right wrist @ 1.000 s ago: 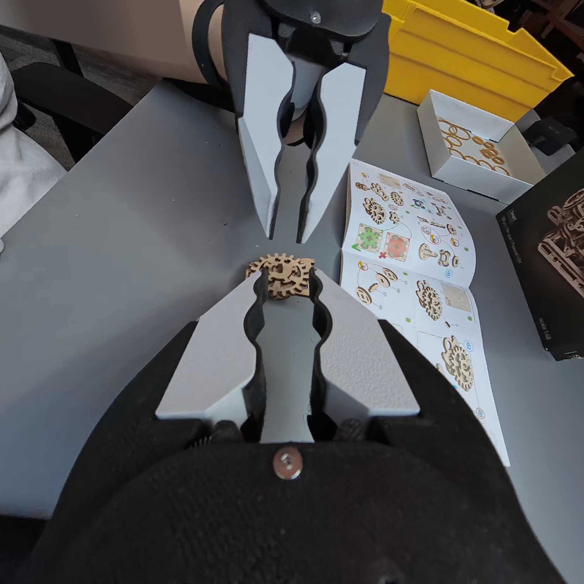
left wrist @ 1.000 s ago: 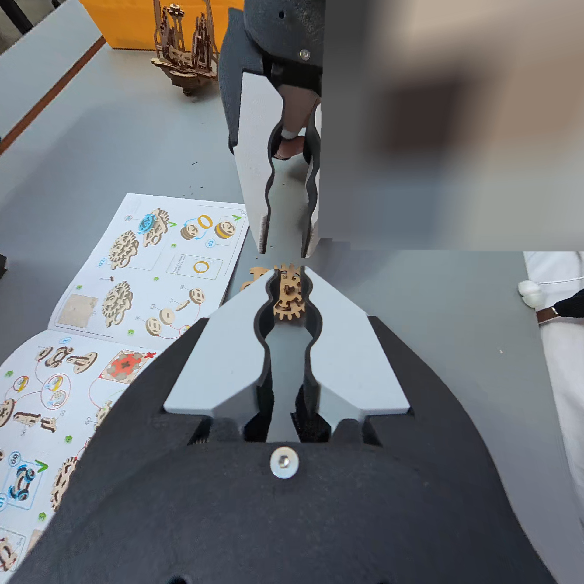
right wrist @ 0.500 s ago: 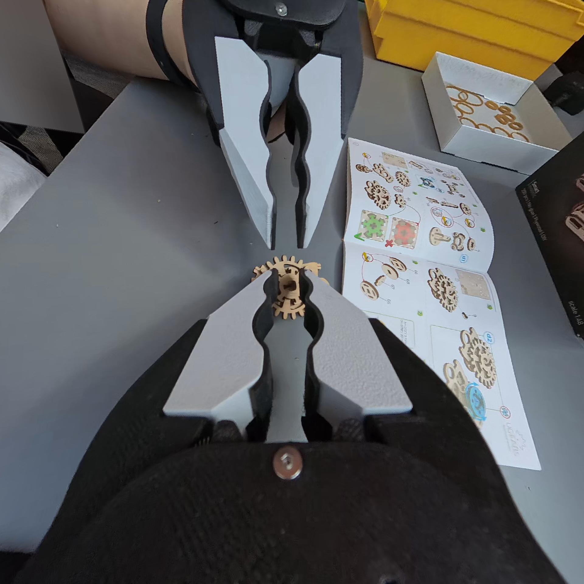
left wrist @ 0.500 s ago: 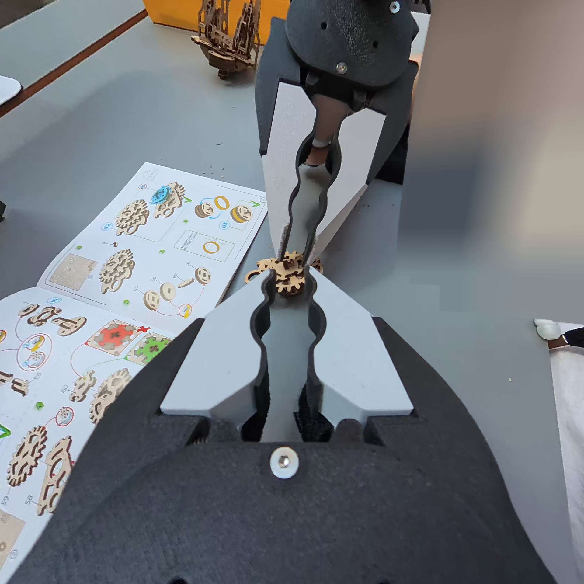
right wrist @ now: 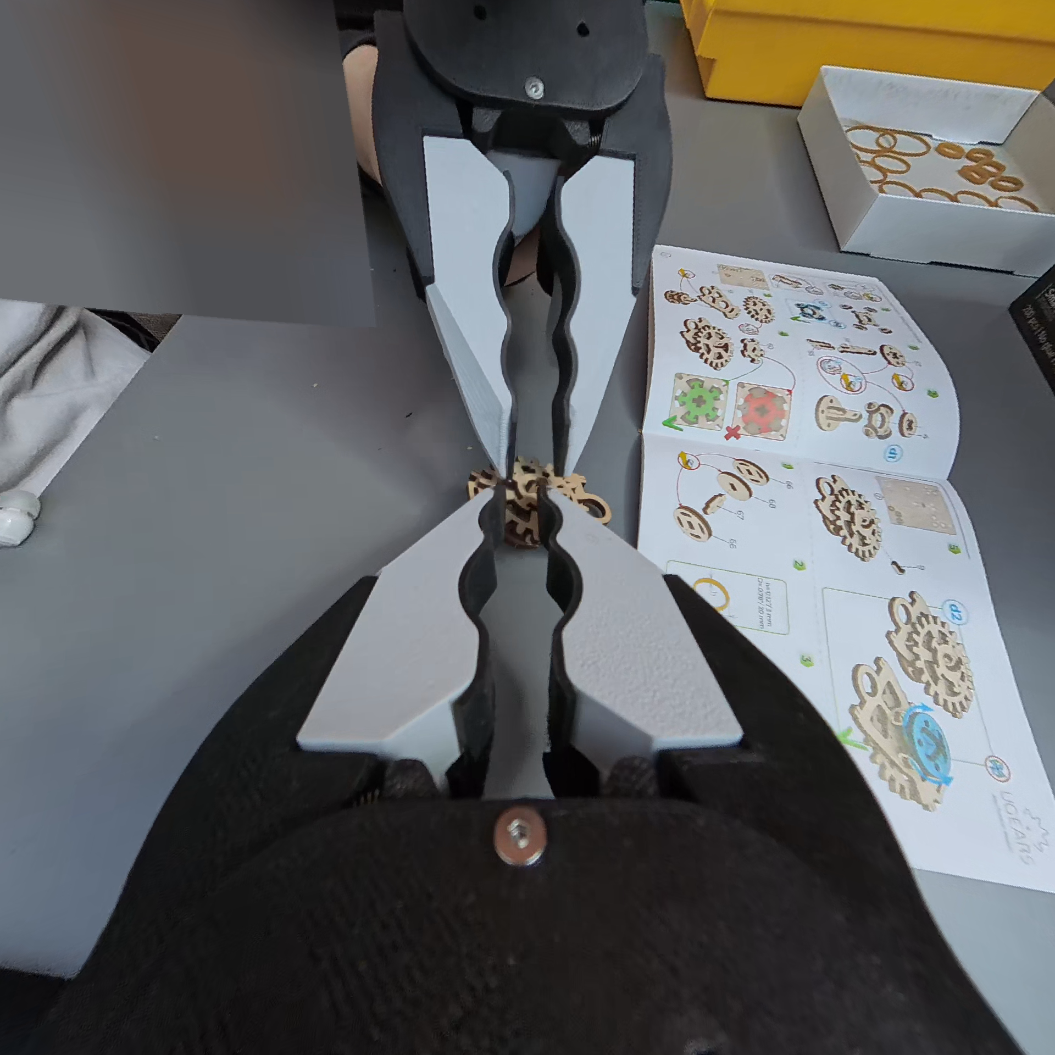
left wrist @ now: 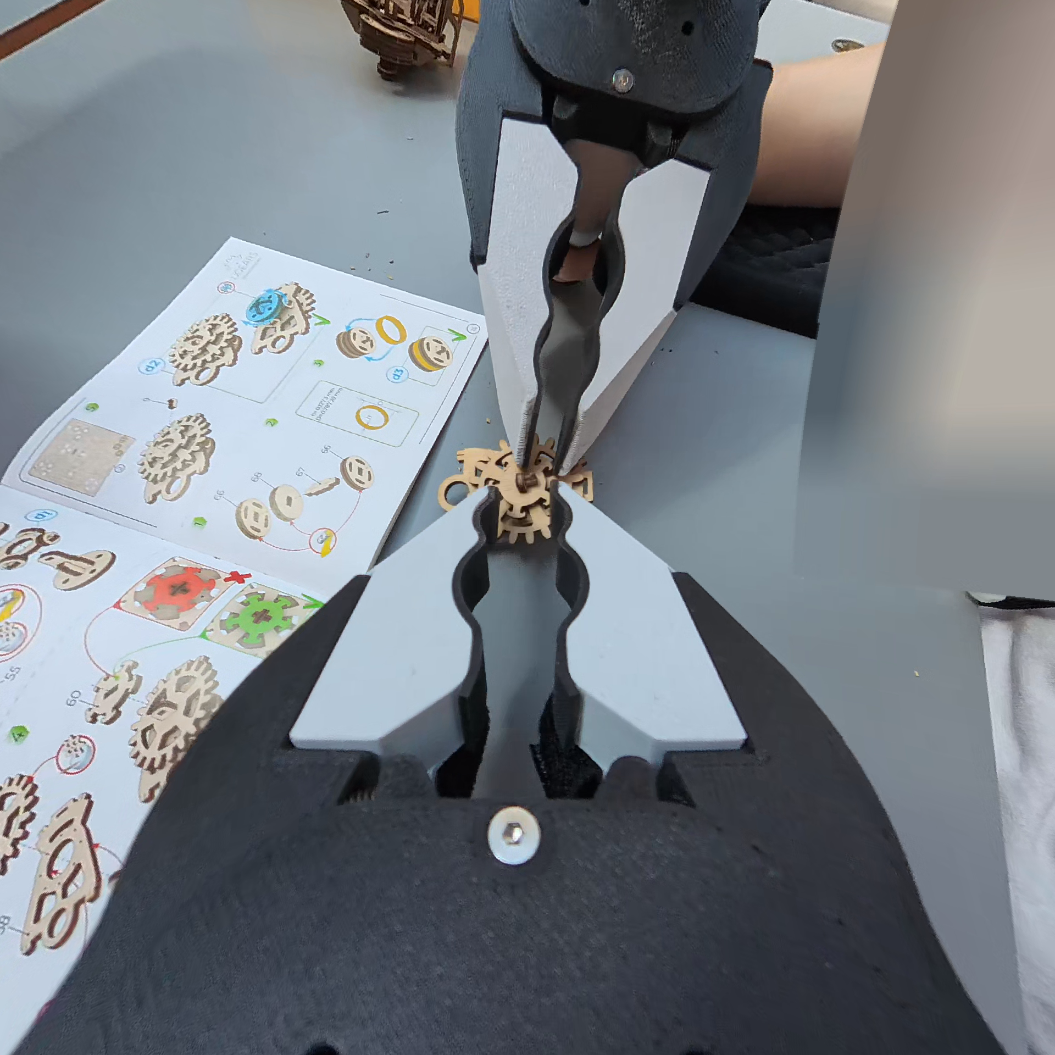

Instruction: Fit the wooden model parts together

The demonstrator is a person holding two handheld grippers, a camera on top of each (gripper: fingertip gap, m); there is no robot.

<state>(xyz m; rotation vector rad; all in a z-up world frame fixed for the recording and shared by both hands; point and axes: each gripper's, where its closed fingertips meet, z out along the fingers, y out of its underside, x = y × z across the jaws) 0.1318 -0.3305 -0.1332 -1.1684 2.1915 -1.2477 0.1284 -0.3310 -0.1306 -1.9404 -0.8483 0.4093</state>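
A small wooden gear point(left wrist: 522, 522) sits on a stack of flat wooden parts on the grey table, with a looped plate point(left wrist: 456, 491) sticking out underneath. A short peg stands at the gear's centre. My left gripper point(left wrist: 522, 494) is shut on the near side of the gear. My right gripper point(left wrist: 548, 456) comes down from the opposite side, and its tips are pinched in around the peg. In the right wrist view, the right gripper point(right wrist: 519, 496) clamps the gear point(right wrist: 520, 528). There the left gripper point(right wrist: 534, 465) meets it tip to tip over the looped plate point(right wrist: 588, 502).
An open instruction booklet point(left wrist: 228, 428) lies beside the parts, also in the right wrist view point(right wrist: 799, 514). A white box of wooden rings point(right wrist: 913, 188), a yellow bin point(right wrist: 856, 51) and a black box point(right wrist: 1036, 331) stand beyond. A built wooden model point(left wrist: 411, 34) stands far back. The tips of both grippers are at nearly the same place.
The right gripper narrowed onto the gear. The left gripper came down from above the table until its tips met the stack, facing the right gripper.
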